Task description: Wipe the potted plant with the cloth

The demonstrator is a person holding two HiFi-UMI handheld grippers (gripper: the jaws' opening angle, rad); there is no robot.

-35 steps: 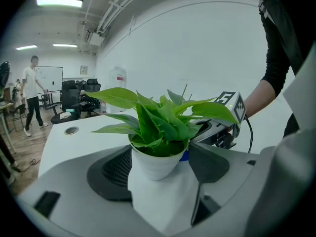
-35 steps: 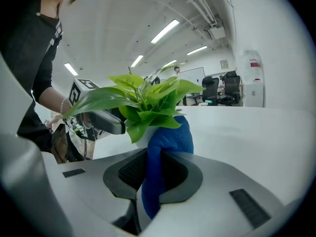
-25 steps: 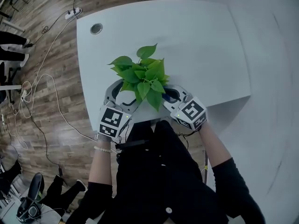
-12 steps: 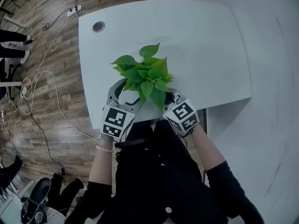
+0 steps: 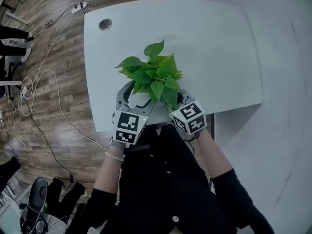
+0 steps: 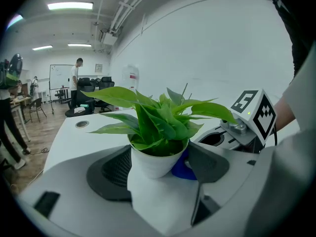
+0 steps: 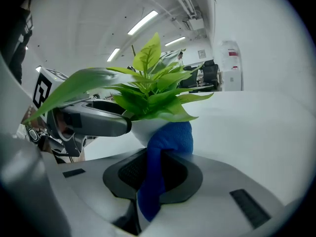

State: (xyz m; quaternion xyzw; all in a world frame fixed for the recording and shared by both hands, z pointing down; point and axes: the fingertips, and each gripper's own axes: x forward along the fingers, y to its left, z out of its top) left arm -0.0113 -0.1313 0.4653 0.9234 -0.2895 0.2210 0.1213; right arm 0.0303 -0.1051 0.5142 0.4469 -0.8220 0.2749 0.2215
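Left jaws: the left gripper (image 6: 160,171) was closed to the width of the white pot (image 6: 148,163); a pad was seen against each side of the wall.
Reason for left hold: judged to be steadying, so that the pot would not be slid or tipped under wiping pressure.
Right jaws: the right gripper (image 7: 152,184) was brought together on the blue cloth (image 7: 170,139); a bunched fold was left protruding beyond the tips.
Cloth contact: the protruding fold was pressed to the pot's side wall just under the rim, below the foliage.
Reason for cloth grip: the free fold was judged to serve as a soft wiping face, with the hard jaws kept off the pot.
Plant position: the potted plant (image 5: 156,82) was set upright on the white table (image 5: 209,48), near the edge closest to the person, between the two grippers.
Plant appearance: the leaves (image 7: 148,90) were noted as bright green, broad and pointed; no dust could be made out. The pot was plain white and tapered towards the base.
Stage (judgement): wiping was taken to be under way on the pot; the leaves were not touched by the cloth.
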